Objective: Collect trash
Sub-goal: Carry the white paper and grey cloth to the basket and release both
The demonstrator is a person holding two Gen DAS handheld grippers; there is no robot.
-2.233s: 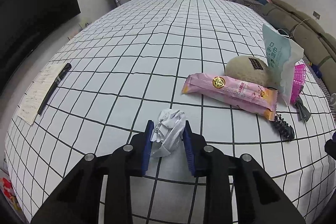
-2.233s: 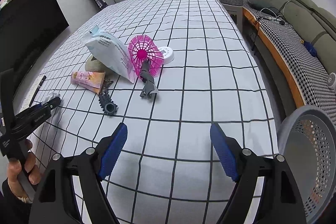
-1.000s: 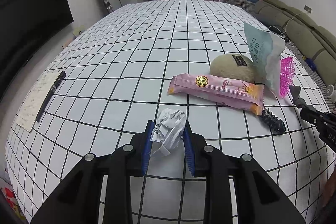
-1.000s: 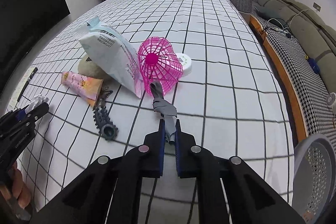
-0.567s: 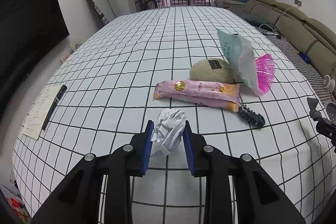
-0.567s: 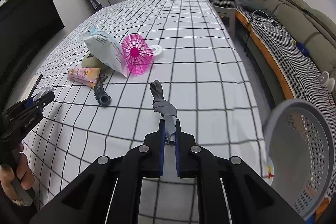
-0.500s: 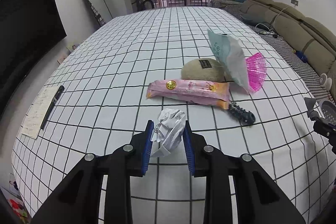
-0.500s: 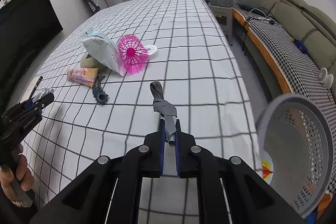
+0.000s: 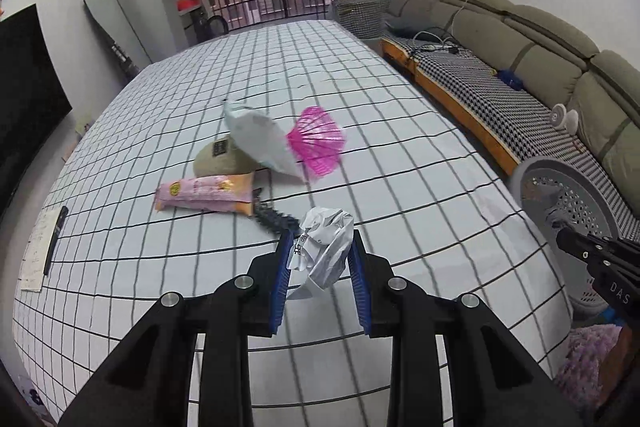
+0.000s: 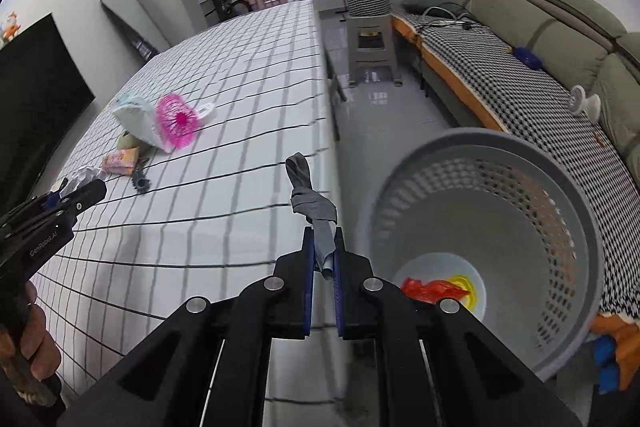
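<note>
My left gripper [image 9: 320, 241] is shut on a crumpled white paper ball [image 9: 326, 251], held above the checked table [image 9: 200, 267]. In the right wrist view my right gripper [image 10: 320, 239] is shut on a twisted grey strip [image 10: 310, 201], which hangs over the table's right edge next to the grey perforated waste basket [image 10: 560, 171]. A red wrapper [image 10: 430, 289] and something yellow lie at the basket's bottom. The basket [image 9: 576, 195] also shows at the right of the left wrist view, with the right gripper [image 9: 568, 241] in front of it.
On the table lie a pink snack wrapper [image 9: 204, 193], a beige pouch [image 9: 218, 159], a pale blue-white bag [image 9: 260, 141], a pink mesh cage [image 9: 318, 143], a black spiky roller [image 9: 274, 217] and a pen on paper [image 9: 54, 241]. A sofa [image 9: 540, 39] runs along the right wall.
Both grippers have swung to the right with their loads still held. The right one now hangs over the table's edge beside the basket, which looms much larger.
</note>
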